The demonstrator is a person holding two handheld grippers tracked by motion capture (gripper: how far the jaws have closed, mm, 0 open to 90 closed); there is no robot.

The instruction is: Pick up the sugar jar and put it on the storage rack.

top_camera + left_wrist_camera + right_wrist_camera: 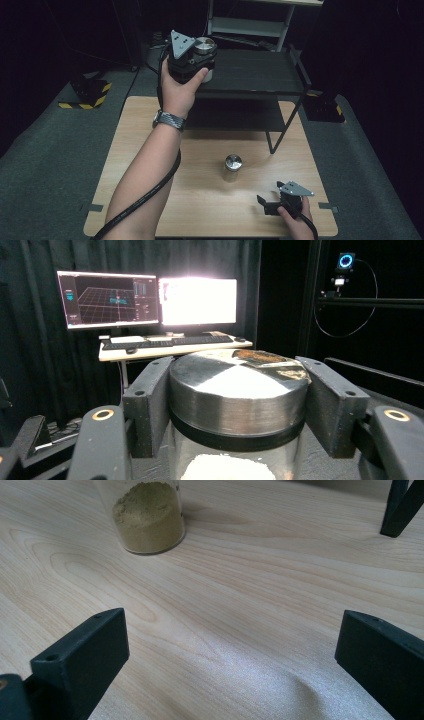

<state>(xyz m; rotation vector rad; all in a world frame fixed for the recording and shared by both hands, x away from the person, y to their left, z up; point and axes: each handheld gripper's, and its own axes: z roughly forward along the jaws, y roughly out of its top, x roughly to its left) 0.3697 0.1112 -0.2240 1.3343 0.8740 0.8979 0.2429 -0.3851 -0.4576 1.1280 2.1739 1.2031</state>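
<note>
Dim dark surroundings, glaring white monitor (198, 301), soft shadows on lit table (210, 200)

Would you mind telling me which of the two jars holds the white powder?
The jar clamped in the left gripper, up by the shelf; the jar on the table holds greenish-brown powder.

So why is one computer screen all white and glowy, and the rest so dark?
In the left gripper view the right-hand monitor is overexposed, so it blooms white, and the metal lid in the left tongs catches a bright sheen. In the high view the surroundings fall to black around the lit table. In the right gripper view the wood shows soft glare near the tongs.
</note>
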